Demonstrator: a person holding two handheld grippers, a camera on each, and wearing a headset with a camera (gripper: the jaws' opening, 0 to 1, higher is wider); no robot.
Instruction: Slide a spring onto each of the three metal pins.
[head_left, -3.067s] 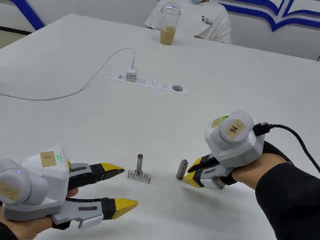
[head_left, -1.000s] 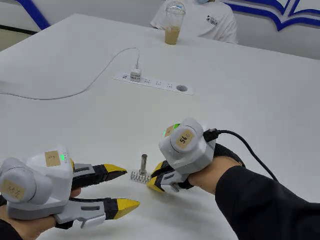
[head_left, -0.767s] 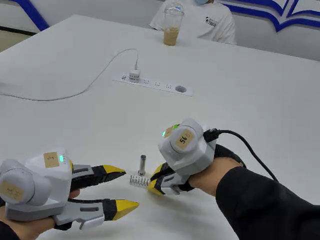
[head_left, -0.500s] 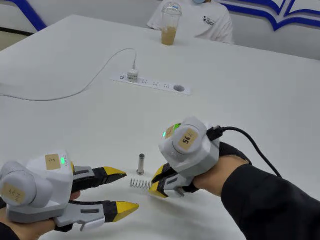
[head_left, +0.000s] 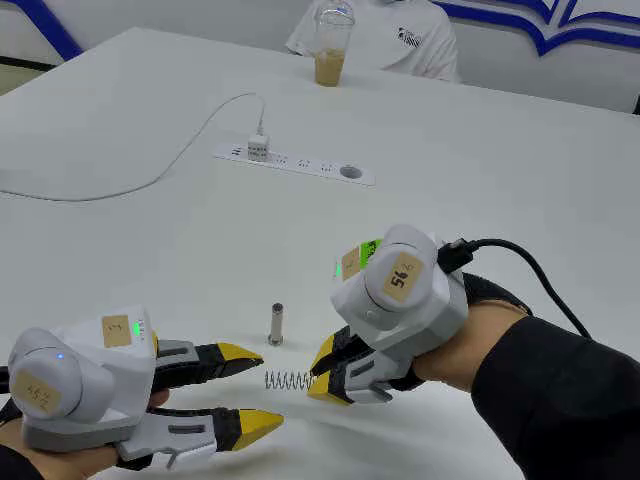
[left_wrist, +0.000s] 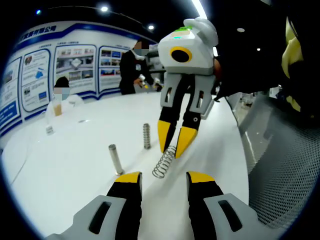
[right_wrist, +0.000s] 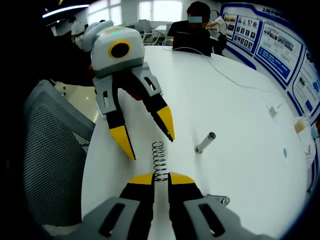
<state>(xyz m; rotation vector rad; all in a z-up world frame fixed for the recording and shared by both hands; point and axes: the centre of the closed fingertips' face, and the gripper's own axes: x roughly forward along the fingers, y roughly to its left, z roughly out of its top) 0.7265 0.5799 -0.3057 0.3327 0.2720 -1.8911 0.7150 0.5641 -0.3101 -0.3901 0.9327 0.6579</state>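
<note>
- Bare pin (head_left: 275, 324) stands upright on the white table (head_left: 480, 200), with nothing on it.
- Right gripper (head_left: 320, 374) is just beside the bare pin. Its jaws are pinched on one end of a spring (head_left: 288, 380).
- The spring sticks out sideways and low. Its free end is near the pin's foot but apart from it.
- Left gripper (head_left: 250, 390) is near the bare pin on the opposite side, jaws spread, holding nothing.
- In the left gripper view, a sprung pin (left_wrist: 146, 135) stands just beyond the bare pin. I judge at least one pin done.
- Risk: the spring is held by one end only, so it may sag, buckle or squirt out of the pinch when tipped upright.
- Risk: the bare pin looks free-standing, so a nudge from the coil's end or a jaw tip could topple it.
- Risk: a coil brought down off-centre would catch on the pin's top edge rather than slide on.
- Writing: the sticker (head_left: 403, 283) on the right gripper has handwritten digits that look like "56".
- The left gripper's stickers and the wall boards are too small to read.
</note>
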